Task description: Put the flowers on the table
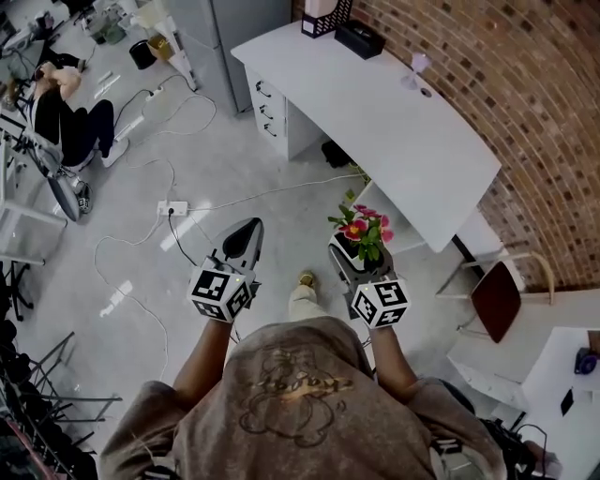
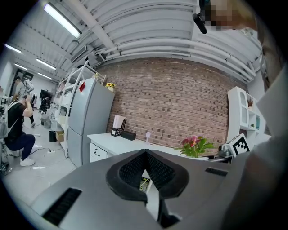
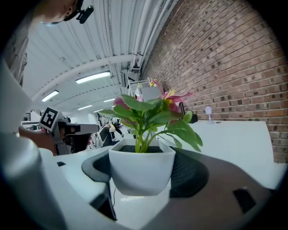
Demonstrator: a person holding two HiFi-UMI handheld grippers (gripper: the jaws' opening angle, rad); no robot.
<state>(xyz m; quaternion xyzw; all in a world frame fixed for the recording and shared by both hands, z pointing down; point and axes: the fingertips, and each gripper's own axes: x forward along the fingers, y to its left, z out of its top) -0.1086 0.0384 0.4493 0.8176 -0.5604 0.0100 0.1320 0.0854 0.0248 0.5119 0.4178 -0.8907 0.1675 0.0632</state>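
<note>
From the head view, the white pot [image 1: 349, 246] is mostly hidden under its own leaves and the right gripper [image 1: 352, 255]. The black lattice file holder [image 1: 324, 19] at the counter's [image 1: 375, 122] far end is cut off by the picture's top edge. The right gripper view shows the pot whole: one squarish, smooth, white pot with rounded corners, and dark soil at the rim. The right gripper's two ribbed black pads [image 3: 189, 173] press its opposite sides, so it is clamped and upright. The flowers [image 3: 150, 110] have broad glossy green leaves and at least two pink blooms; their exact number is hard to tell. The plant hangs over the grey floor [image 1: 234, 150], just beside the counter's near left corner and not on it. The left gripper [image 2: 146, 155] has its jaws together at the tips, with nothing between them. Three things stand at the long white counter's far end: the file holder, one flat black box [image 1: 360, 38] and one small clear stemmed piece [image 1: 416, 68].
</note>
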